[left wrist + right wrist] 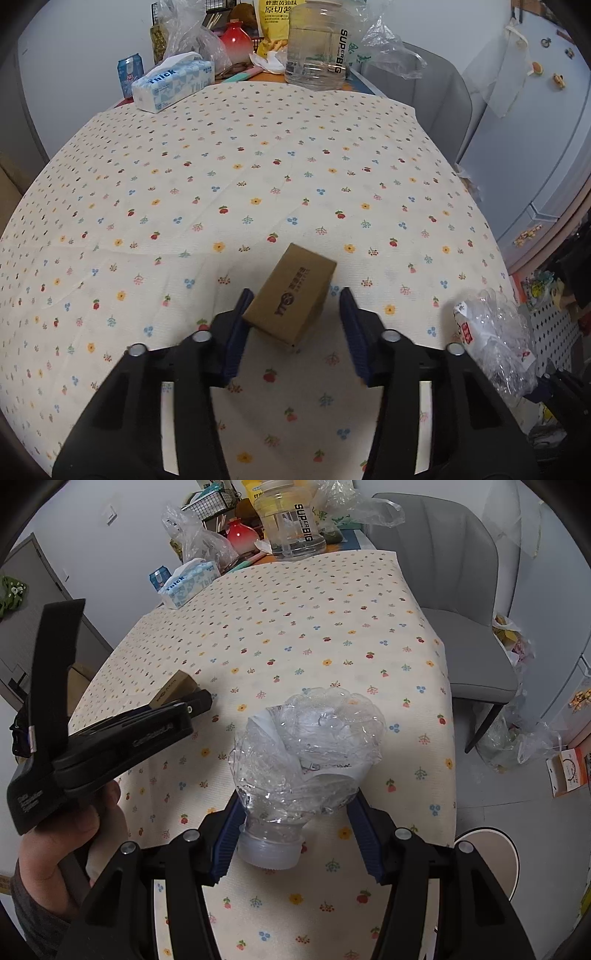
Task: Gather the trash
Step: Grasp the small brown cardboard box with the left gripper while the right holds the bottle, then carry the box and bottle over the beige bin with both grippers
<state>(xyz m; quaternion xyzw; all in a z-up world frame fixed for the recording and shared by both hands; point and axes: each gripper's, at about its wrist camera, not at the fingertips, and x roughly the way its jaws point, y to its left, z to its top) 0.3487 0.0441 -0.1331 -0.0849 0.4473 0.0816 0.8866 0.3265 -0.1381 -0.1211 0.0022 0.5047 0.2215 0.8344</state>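
A small brown rectangular cardboard box (291,295) with dark printing on its top lay on the table (258,166), which was covered by a cream cloth printed with small coloured flowers. The left tool (295,306) was held spread wide, its blue-padded fingers (240,325) standing on either side of the near end of the box; the left pad was seen just at the box's corner, the right pad apart from it, so nothing was clamped.

A crushed clear plastic bottle (306,753) with a translucent white cap was seen between the fingers of the right tool (297,827), cap end toward the camera. The left pad appeared to touch the bottle's neck, while the right pad met the crumpled body only at its tip; whether the bottle was actually pinched could not be told. In the right wrist view the left tool was seen from the side, held in a hand (70,845), with the box at its tip near the table's left edge.

At the far end of the table stood a blue-and-white tissue pack (173,86) and a large clear plastic jug (317,48). A grey upholstered chair (461,602) stood beside the table.
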